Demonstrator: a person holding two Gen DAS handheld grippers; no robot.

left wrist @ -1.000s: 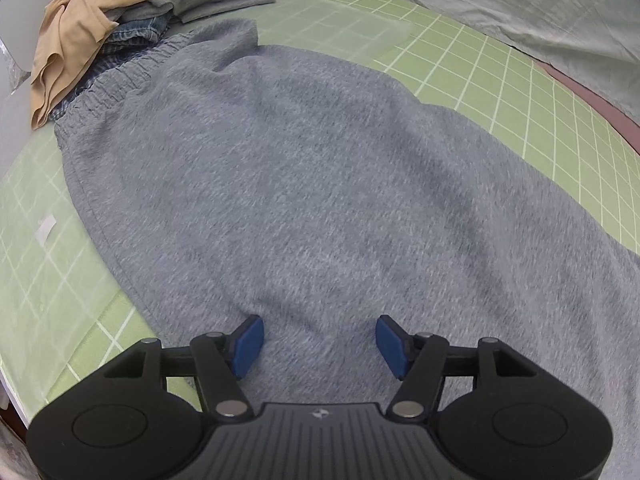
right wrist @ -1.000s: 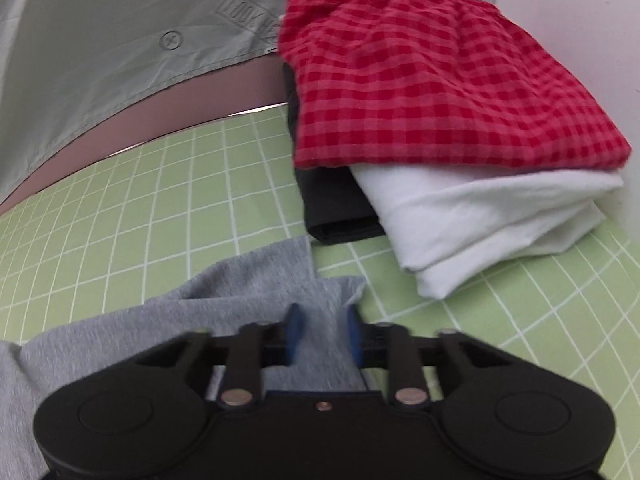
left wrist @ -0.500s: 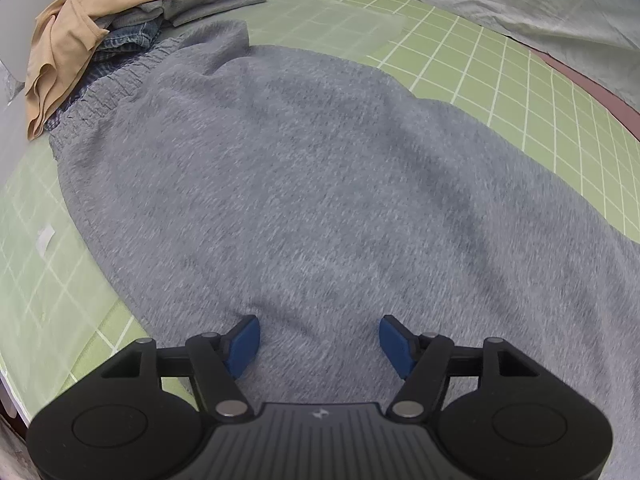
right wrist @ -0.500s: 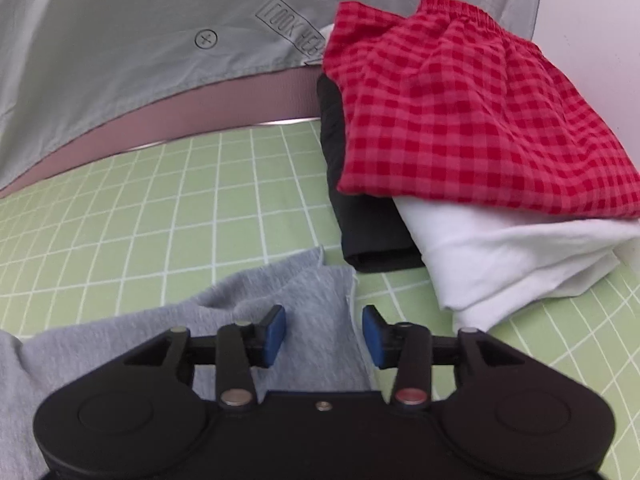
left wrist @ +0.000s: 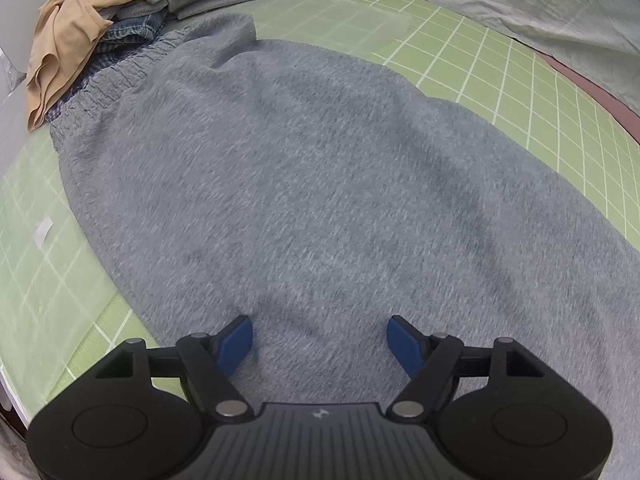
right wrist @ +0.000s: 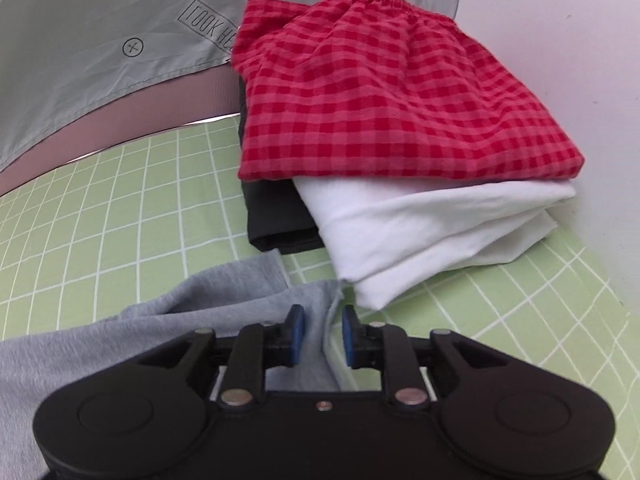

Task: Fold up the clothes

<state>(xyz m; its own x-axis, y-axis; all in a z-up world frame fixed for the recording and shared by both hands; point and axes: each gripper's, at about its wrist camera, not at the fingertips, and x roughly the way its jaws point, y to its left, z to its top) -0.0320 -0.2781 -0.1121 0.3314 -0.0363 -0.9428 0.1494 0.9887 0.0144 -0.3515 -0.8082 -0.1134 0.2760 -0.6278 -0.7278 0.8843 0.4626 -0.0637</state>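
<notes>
Left gripper (left wrist: 319,340) spread wide over grey sweatpants (left wrist: 304,184); right gripper (right wrist: 322,334) parted, straddling the hem, not clamped; folded stack, red checked shorts (right wrist: 384,96) topmost, at mat (right wrist: 100,216) corner.

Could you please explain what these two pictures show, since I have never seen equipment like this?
A person holds two hand-held grippers; each carries a wide-angle camera looking along its blue fingers. The left camera shows the left gripper, open, over grey sweatpants spread on a green grid mat, with an unfolded pile of clothes beyond the waistband. The right camera shows the right gripper, fingers partly closed around the sweatpants' leg end; whether they grip it is unclear. Behind it sits a folded stack: red checked shorts over a white garment and a black one.
</notes>
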